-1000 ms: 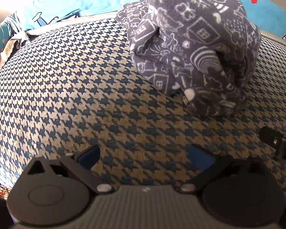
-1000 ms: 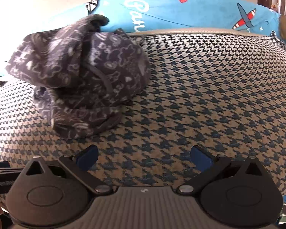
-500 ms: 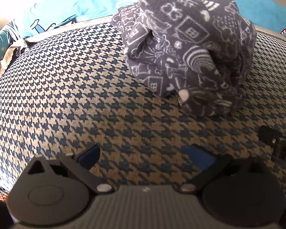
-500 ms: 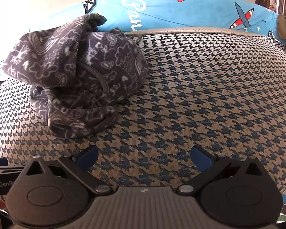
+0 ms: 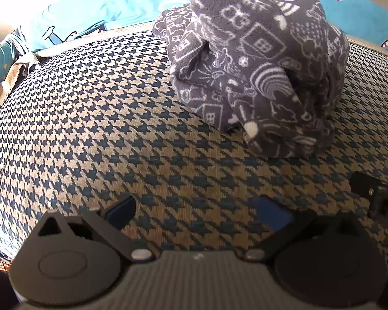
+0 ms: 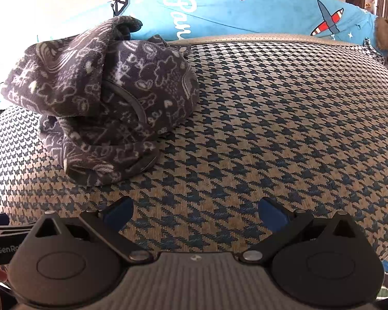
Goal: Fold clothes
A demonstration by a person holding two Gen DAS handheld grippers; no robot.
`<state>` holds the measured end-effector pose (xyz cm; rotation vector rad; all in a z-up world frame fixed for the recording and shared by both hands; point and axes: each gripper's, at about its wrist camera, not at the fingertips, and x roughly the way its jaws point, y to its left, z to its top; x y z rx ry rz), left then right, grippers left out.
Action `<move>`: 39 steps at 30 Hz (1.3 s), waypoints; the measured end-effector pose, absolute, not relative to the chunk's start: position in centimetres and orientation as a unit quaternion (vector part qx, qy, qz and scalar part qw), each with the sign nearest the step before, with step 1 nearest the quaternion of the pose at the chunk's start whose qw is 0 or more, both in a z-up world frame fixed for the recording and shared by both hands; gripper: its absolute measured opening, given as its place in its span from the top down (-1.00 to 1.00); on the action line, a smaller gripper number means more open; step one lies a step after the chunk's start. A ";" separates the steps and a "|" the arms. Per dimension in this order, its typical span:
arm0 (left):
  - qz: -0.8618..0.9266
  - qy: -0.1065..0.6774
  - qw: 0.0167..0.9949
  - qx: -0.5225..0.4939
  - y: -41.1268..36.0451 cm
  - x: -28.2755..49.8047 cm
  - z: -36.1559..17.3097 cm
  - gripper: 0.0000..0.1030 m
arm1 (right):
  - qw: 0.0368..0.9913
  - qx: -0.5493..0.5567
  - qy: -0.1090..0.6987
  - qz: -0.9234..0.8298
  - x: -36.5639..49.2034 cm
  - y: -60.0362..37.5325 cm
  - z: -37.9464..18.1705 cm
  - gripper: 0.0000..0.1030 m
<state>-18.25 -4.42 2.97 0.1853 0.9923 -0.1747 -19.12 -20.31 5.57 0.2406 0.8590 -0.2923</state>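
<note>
1. Readable writing is scarce: the right wrist view shows white script "Pan" on the blue bedding [image 6: 219, 7] behind the cushion — the rest of the word is cut off by the cushion's edge — and "GenRo" on a black part at the left border, which runs out of frame.
2. The grey fleece garment [image 5: 256, 62] carries white doodle prints (houses, arcs, boxes) but no legible words; a small white tab at its near edge is too small to read.
3. Only the right wrist view shows the aeroplane print [image 6: 328, 20] in full on the bedding, a red patch above it, and a curved grey seam across the garment [image 6: 101, 98].
4. Only the left wrist view shows a cartoon outline on the blue bedding [image 5: 90, 7] at upper left, and a black piece of the other device at the right border.
5. The garment lies bunched in a heap on the houndstooth cushion [image 5: 90, 129] — toward its far edge, ahead and right of the left hand-held gripper [image 5: 198, 213], ahead and left of the right hand-held gripper [image 6: 195, 213].
6. Both hand-held grippers are spread wide with blue-padded fingers, holding nothing; they sit low over bare cushion [image 6: 284, 129], well apart from the garment.
</note>
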 end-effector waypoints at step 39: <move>-0.073 0.473 0.873 0.088 -4.7 -17.9 3.0 -1.00 | 0.889 0.114 0.420 -0.142 -18.9 -20.4 5.4 -1.00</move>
